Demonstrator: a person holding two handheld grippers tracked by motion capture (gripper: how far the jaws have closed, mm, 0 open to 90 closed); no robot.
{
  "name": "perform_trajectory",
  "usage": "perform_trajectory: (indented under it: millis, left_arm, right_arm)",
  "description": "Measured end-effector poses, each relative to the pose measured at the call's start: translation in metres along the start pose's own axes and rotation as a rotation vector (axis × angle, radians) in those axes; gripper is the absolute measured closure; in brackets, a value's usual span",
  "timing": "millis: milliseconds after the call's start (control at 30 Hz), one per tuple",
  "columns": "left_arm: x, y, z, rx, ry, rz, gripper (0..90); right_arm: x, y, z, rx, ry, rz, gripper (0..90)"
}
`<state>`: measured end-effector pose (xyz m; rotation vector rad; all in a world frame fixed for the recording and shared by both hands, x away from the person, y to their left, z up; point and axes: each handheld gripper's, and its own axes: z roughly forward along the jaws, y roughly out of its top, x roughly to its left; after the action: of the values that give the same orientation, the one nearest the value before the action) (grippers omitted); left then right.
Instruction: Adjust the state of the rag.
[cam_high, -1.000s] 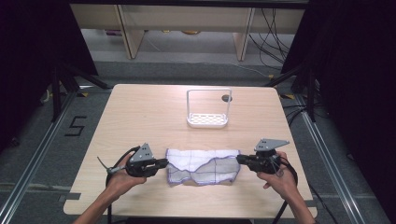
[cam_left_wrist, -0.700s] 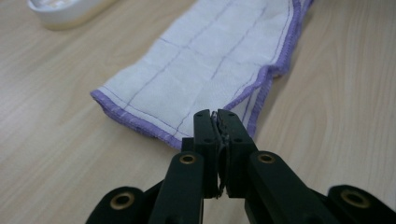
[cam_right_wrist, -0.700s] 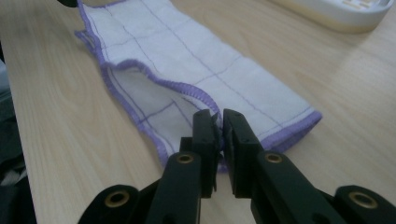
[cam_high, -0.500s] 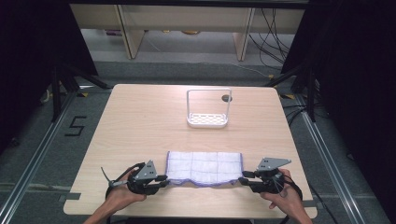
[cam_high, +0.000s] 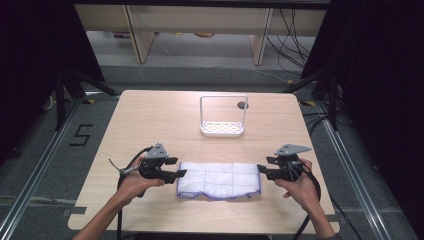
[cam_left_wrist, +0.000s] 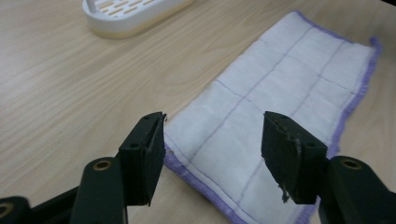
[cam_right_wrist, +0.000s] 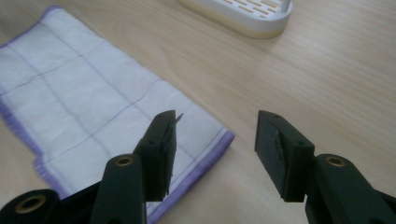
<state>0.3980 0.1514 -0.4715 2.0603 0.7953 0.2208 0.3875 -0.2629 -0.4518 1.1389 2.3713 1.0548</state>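
Note:
A white cloth (cam_high: 219, 179) with thin purple grid lines and a purple hem lies flat as a folded strip near the table's front edge. It also appears as the cloth (cam_left_wrist: 266, 116) and the cloth (cam_right_wrist: 88, 107) in the gripper views. My left gripper (cam_high: 177, 168) stands open at the cloth's left end, its jaws spread over that end's hem. At the right end my right gripper (cam_high: 262, 167) is open too, just above the corner. Neither one holds anything.
A white slotted tray (cam_high: 222, 129) with a tall wire frame stands at the table's middle back, seen again as the tray (cam_left_wrist: 130, 14) and the tray (cam_right_wrist: 243, 14). The wooden table (cam_high: 150, 120) is bare around it. Dark floor and shelving lie beyond.
Both grippers have let go of the cloth's ends and opened. The cloth, earlier stretched and pulled toward the front, now lies flat on the table.

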Motion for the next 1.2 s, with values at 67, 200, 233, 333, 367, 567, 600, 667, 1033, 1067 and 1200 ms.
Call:
perform_trajectory:
  millis: [67, 200, 233, 333, 367, 567, 600, 667, 1033, 1067, 1200]
  left_arm:
    - [0.008, 0.003, 0.007, 0.017, 0.011, -0.017, 39.3]
    - [0.024, 0.008, 0.018, 0.055, 0.016, -0.042, 40.2]
    - [0.026, 0.008, 0.021, 0.053, 0.026, -0.054, 40.7]
    - [0.033, 0.008, 0.029, 0.091, 0.021, -0.053, 42.5]
    - [0.031, 0.006, 0.033, 0.083, 0.025, -0.073, 42.7]
    - [0.029, -0.003, 0.038, 0.154, 0.026, -0.004, 44.5]
    - [0.028, -0.004, 0.039, 0.166, 0.029, 0.014, 44.7]
    - [0.025, -0.005, 0.042, 0.183, 0.042, 0.042, 44.6]
    - [0.020, -0.009, 0.045, 0.195, 0.015, 0.125, 56.2]
    - [0.020, -0.009, 0.045, 0.192, 0.007, 0.117, 58.7]
    - [0.017, -0.010, 0.045, 0.194, -0.034, 0.137, 74.6]
  right_arm:
    - [-0.005, 0.006, 0.010, 0.042, 0.000, 0.001, 51.1]
    - [-0.009, 0.010, 0.030, 0.044, -0.006, 0.010, 52.5]
    - [-0.010, 0.012, 0.032, 0.079, 0.001, -0.005, 52.5]
    - [-0.009, 0.012, 0.042, 0.087, -0.004, 0.000, 52.2]
    - [-0.010, 0.012, 0.043, 0.097, -0.005, -0.004, 52.2]
    - [-0.005, 0.009, 0.048, 0.149, -0.008, -0.018, 51.0]
    - [-0.005, 0.009, 0.047, 0.167, -0.004, -0.006, 51.1]
    - [-0.006, 0.008, 0.050, 0.179, -0.007, -0.035, 51.1]
    - [-0.003, 0.000, 0.061, 0.201, 0.003, -0.048, 59.3]
    - [-0.003, -0.001, 0.062, 0.195, 0.005, -0.067, 61.4]
    - [-0.003, -0.002, 0.061, 0.186, 0.032, -0.077, 70.2]
